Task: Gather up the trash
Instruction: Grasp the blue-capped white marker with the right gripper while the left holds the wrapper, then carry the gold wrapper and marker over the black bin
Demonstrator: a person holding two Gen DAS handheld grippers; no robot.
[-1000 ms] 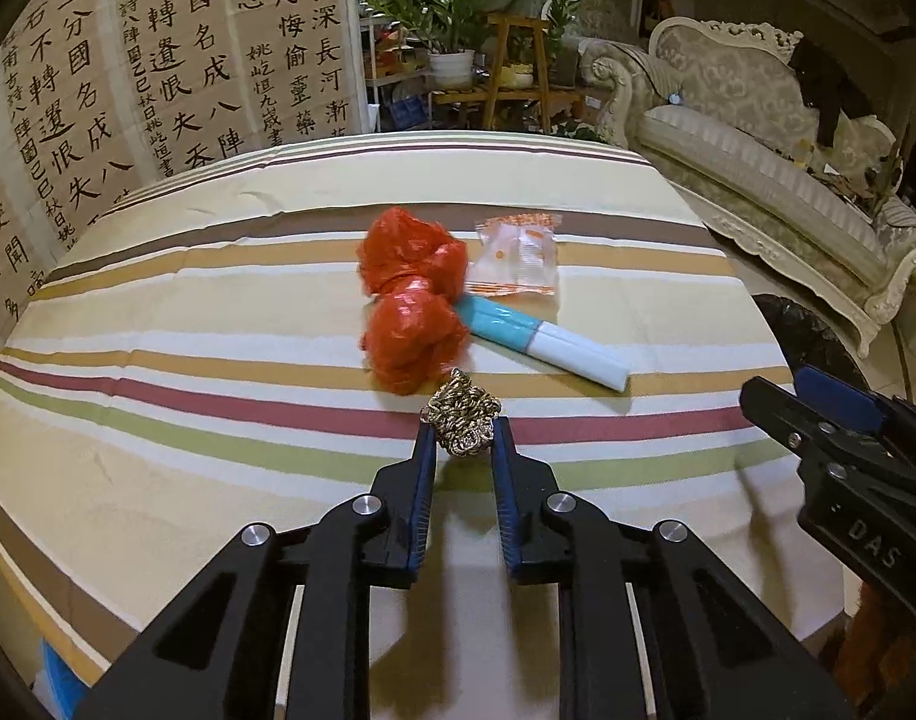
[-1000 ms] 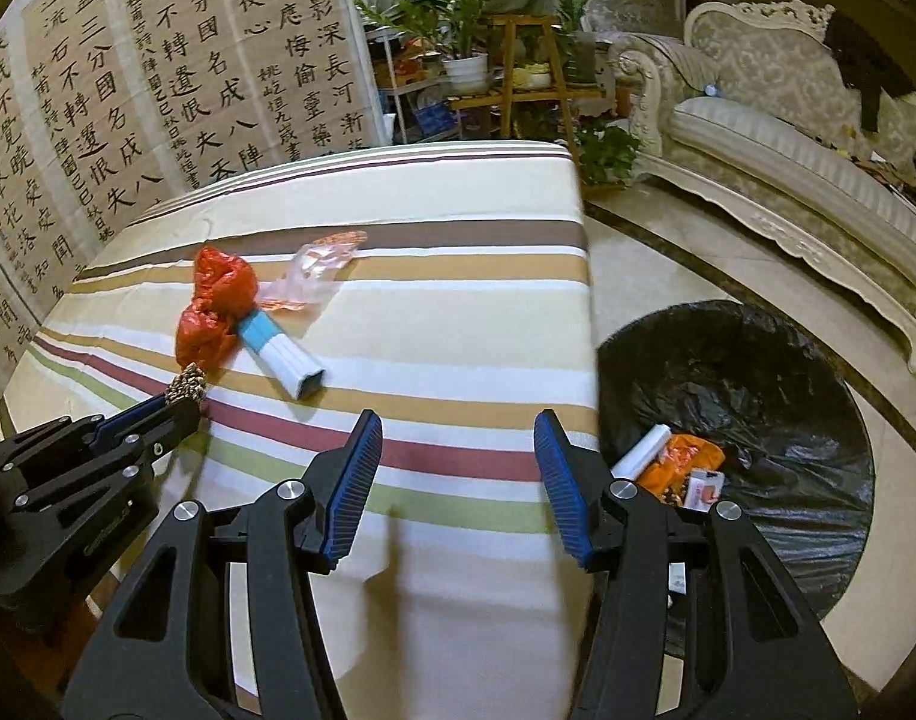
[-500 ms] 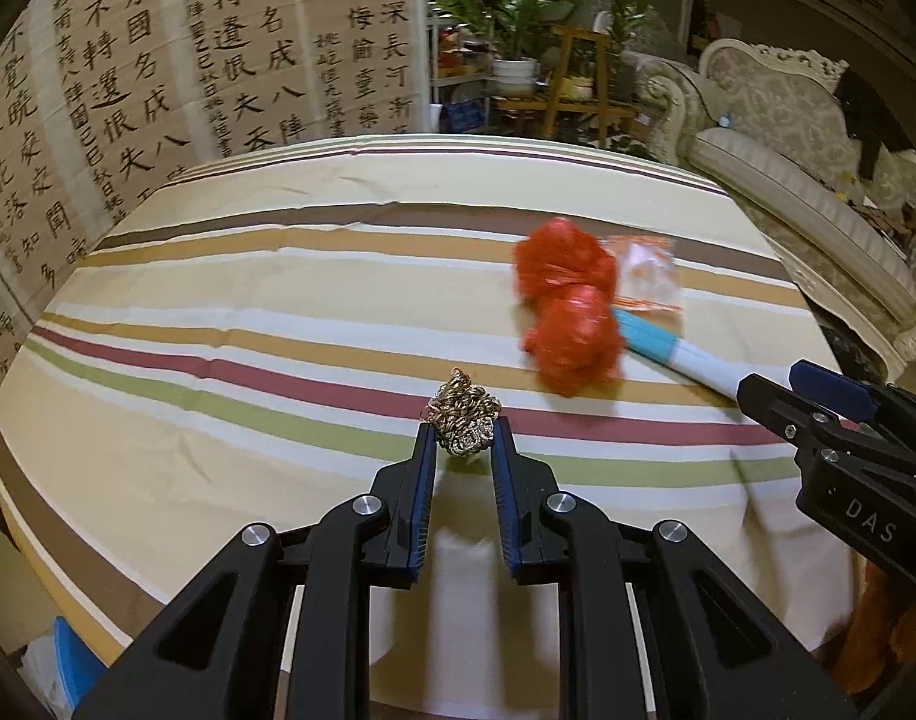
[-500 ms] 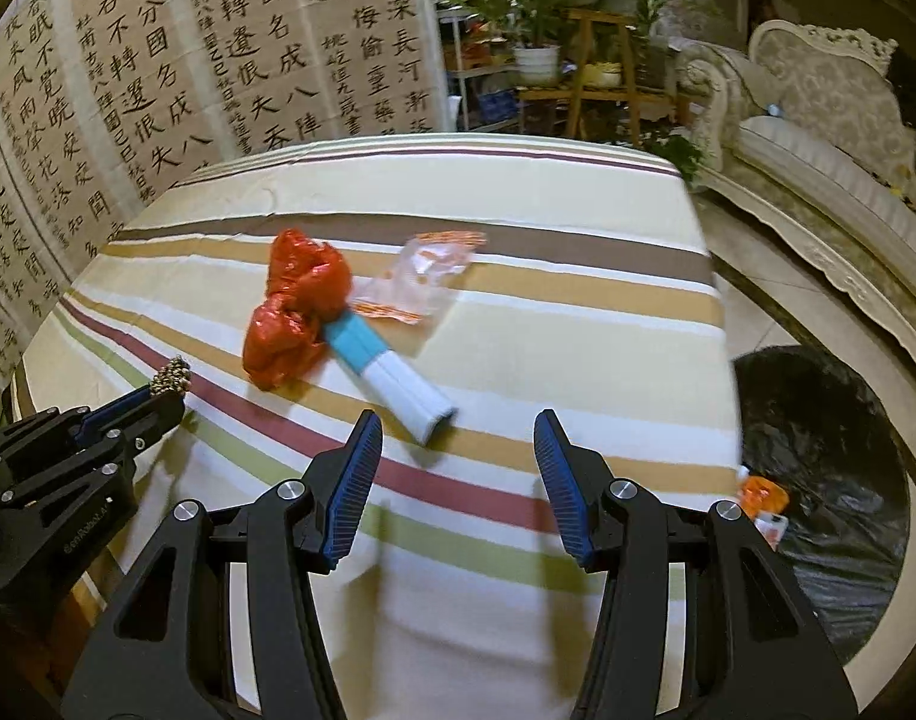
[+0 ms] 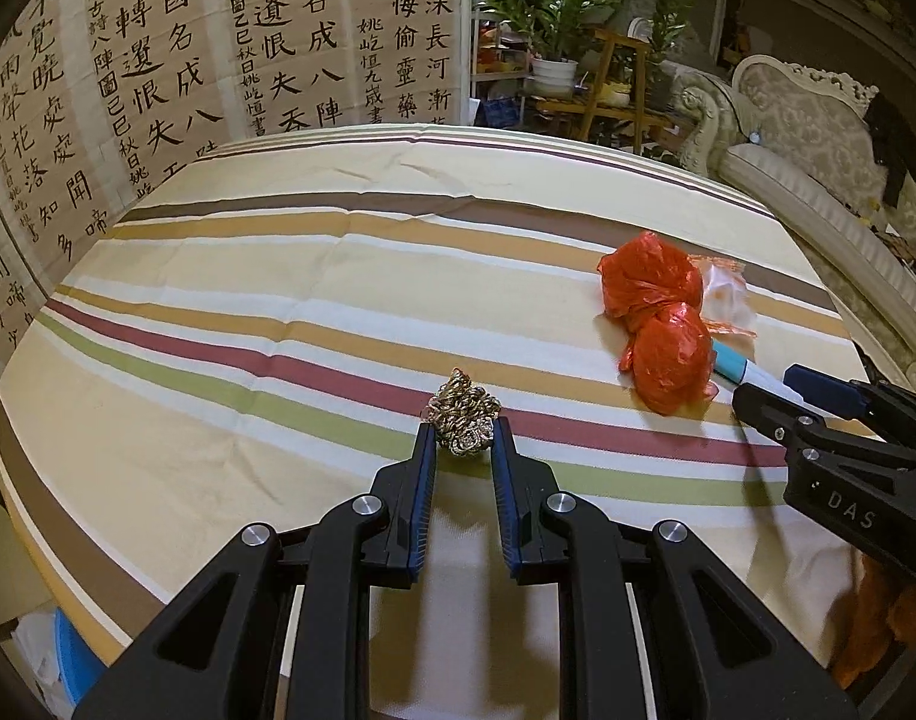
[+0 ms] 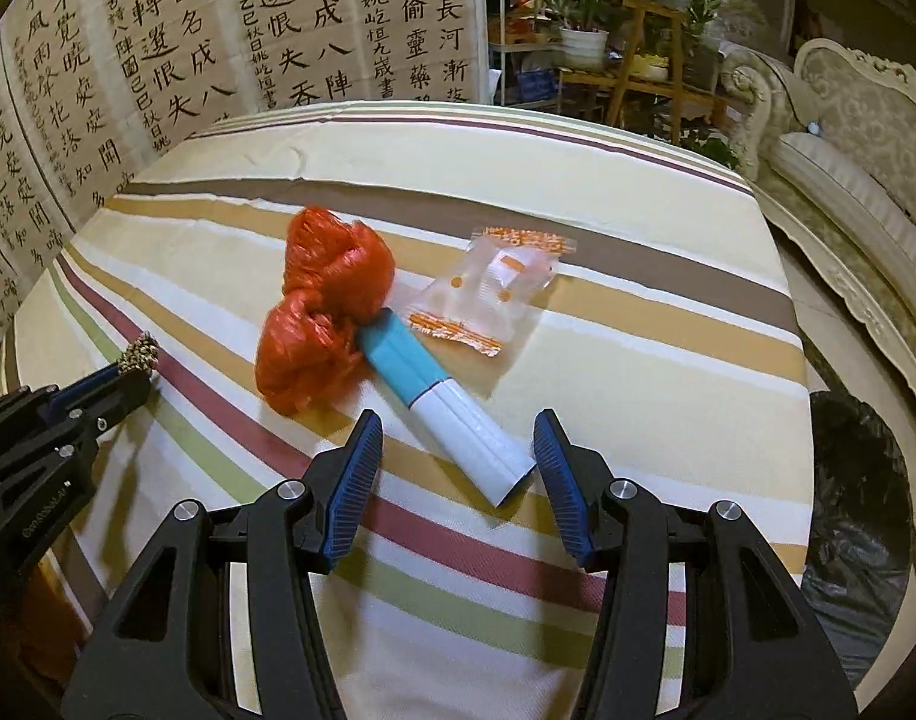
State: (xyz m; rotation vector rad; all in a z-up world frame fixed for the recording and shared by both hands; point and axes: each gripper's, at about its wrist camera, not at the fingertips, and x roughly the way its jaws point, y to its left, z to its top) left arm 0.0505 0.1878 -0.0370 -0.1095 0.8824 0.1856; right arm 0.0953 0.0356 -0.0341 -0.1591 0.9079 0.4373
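Note:
My left gripper (image 5: pixel 462 429) is shut on a crumpled golden foil ball (image 5: pixel 462 412), held just over the striped tablecloth (image 5: pixel 278 300); the same ball (image 6: pixel 138 354) shows at the left gripper's tip in the right wrist view. My right gripper (image 6: pixel 458 432) is open above the cloth, and the white end of a blue-and-white tube (image 6: pixel 446 408) lies between its fingers without touching them. A crumpled red plastic bag (image 6: pixel 326 312) lies against the tube's blue end. A clear wrapper with orange print (image 6: pixel 493 282) lies just beyond.
A bin lined with a black bag (image 6: pixel 859 540) stands on the floor off the table's right edge. A pale ornate sofa (image 6: pixel 847 168) runs along the right. A screen with calligraphy (image 5: pixel 158 60) stands behind the table; potted plants (image 5: pixel 553 30) lie further back.
Both grippers swung left across the table. The trash pile slid to the right in the left wrist view and toward the centre of the right wrist view, where the bin moved to the edge.

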